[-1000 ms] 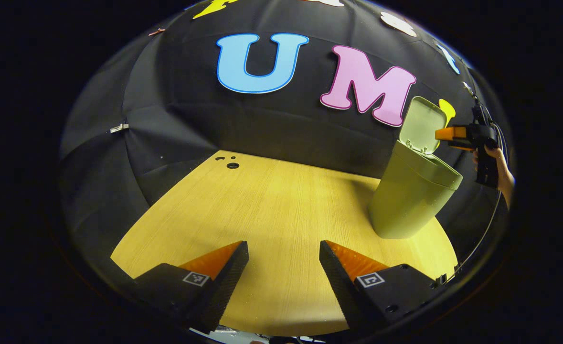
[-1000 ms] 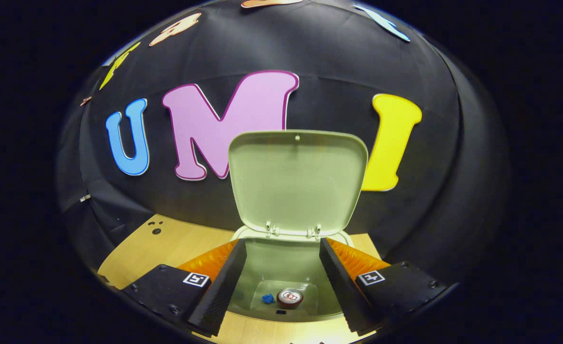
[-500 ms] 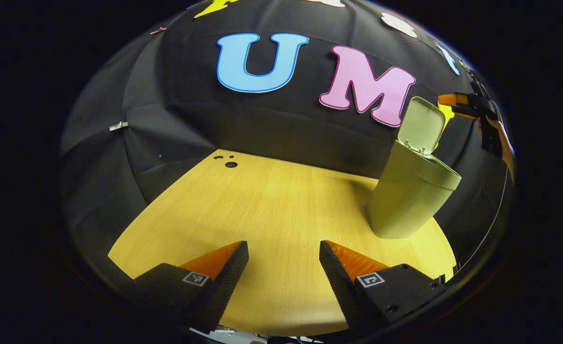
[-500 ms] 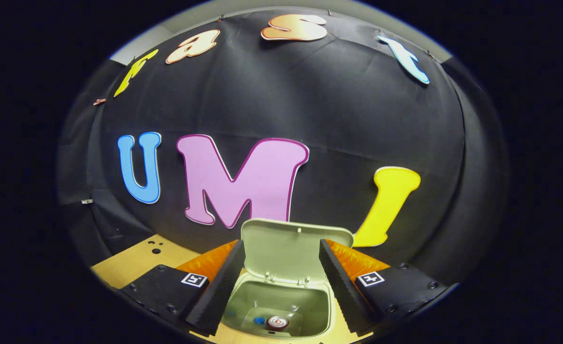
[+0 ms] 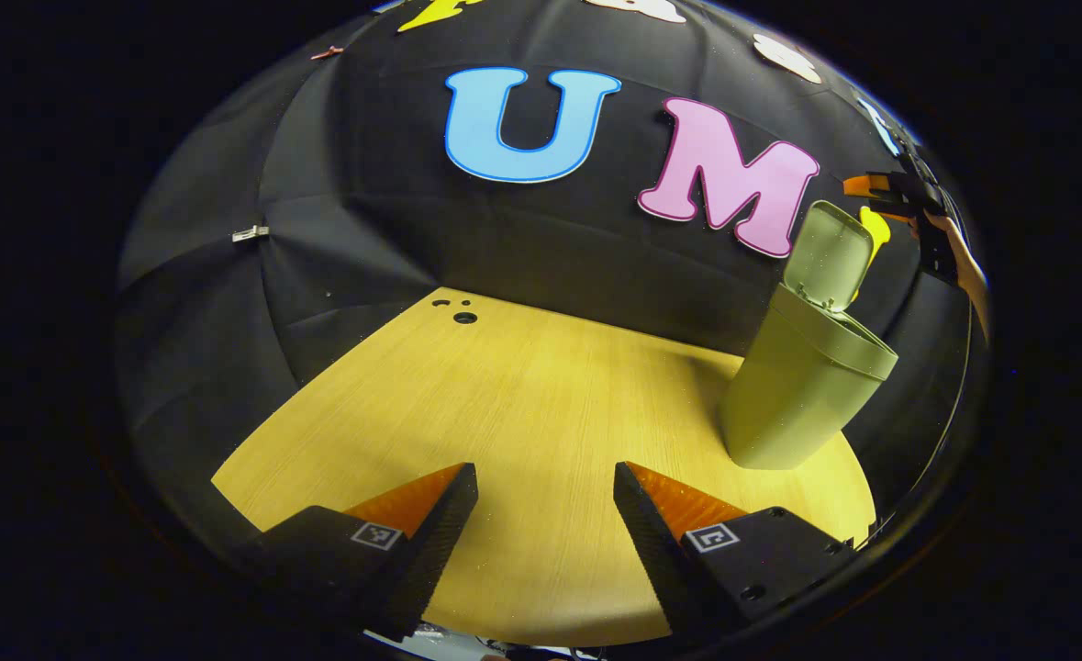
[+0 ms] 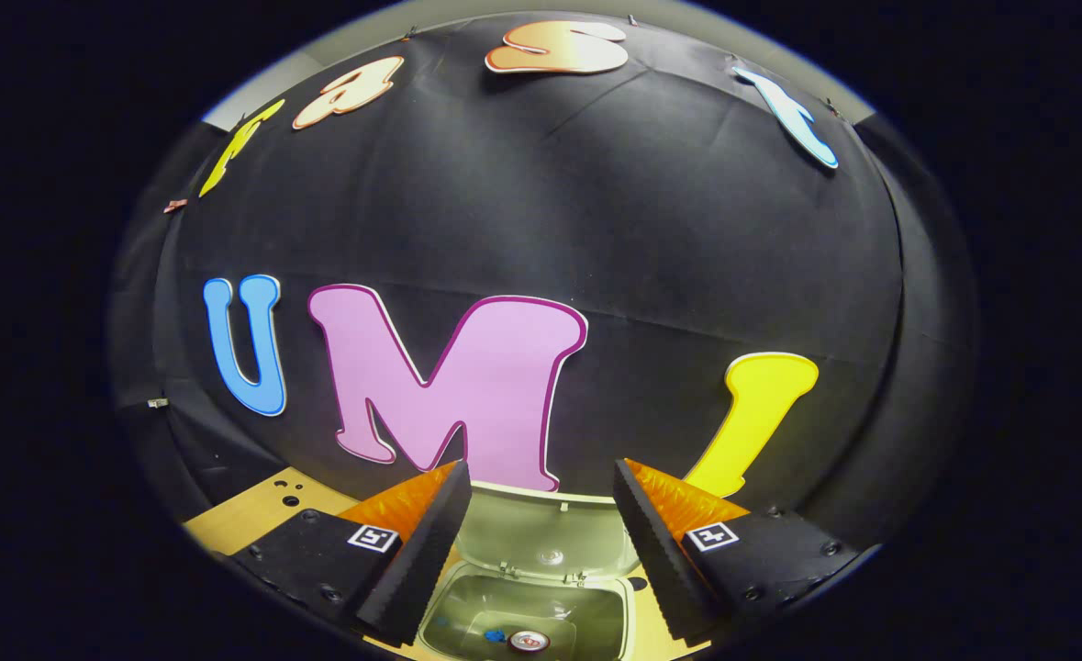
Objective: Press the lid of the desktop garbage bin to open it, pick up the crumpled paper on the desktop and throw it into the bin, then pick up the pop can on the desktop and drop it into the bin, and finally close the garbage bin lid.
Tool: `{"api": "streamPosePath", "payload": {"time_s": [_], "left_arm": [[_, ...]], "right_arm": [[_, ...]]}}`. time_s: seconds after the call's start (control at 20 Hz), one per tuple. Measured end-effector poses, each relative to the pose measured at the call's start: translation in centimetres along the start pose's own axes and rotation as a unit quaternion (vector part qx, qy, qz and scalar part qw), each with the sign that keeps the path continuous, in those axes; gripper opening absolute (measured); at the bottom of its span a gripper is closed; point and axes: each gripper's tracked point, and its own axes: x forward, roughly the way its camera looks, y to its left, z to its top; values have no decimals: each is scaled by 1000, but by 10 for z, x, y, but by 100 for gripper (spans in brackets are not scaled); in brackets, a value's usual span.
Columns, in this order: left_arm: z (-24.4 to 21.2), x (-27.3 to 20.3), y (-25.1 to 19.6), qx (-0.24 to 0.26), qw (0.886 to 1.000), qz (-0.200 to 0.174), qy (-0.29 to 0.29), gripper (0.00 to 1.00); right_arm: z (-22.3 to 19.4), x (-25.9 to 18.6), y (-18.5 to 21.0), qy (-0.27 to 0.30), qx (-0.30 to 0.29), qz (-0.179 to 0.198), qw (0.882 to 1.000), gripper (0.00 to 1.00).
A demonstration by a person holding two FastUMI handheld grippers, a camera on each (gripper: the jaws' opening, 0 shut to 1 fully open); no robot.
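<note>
Right gripper [image 6: 542, 514] has climbed since a second ago: back then the pale green plastic lid [image 6: 548, 537] stood tall ahead of its fingers, now just a low strip of it peeks up between them. Its 2 fingers are spread wide with nothing clamped. Below and just ahead of the tips sits the open mouth of the pale green plastic desktop bin [image 6: 467, 610], a smooth rounded-rectangle tub. Down on its floor there's the round silver-and-red top of the pop can [image 6: 529, 641] with a small blue scrap [image 6: 495, 634] just left of it; can't tell if that scrap is the crumpled paper.

Left gripper [image 5: 545, 523] has barely budged, just turned a touch so the bin slid slightly rightward in its view. Fingers are apart, holding nothing, hovering over the light wood-grain tabletop [image 5: 522, 404], which has a few small dark round holes [image 5: 464, 317] far ahead. From there the bin [image 5: 802, 390] stands well ahead and to the right, tapered toward its base, lid [image 5: 827, 257] hinged up and still open. The other gripper [image 5: 889, 188] hangs above and beyond that lid, with a hand [image 5: 961, 262] behind it.
</note>
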Motion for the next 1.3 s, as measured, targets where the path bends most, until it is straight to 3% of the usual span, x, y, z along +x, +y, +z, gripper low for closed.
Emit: {"api": "streamPosePath", "payload": {"time_s": [0.3, 0.7, 1.05, 1.3], "left_arm": [[-1, -8, 13, -18, 999, 31, -3, 96], [-3, -7, 5, -27, 998, 51, -5, 96], [3, 8, -29, -18, 999, 47, -14, 96], [14, 12, -60, 15, 1000, 6, -20, 96]], "right_arm": [[-10, 38, -18, 14, 26, -21, 999, 97], [-36, 51, -19, 50, 45, -7, 998, 96], [-44, 33, -16, 52, 72, 19, 996, 98], [-61, -2, -10, 62, 63, 21, 996, 98]]}}
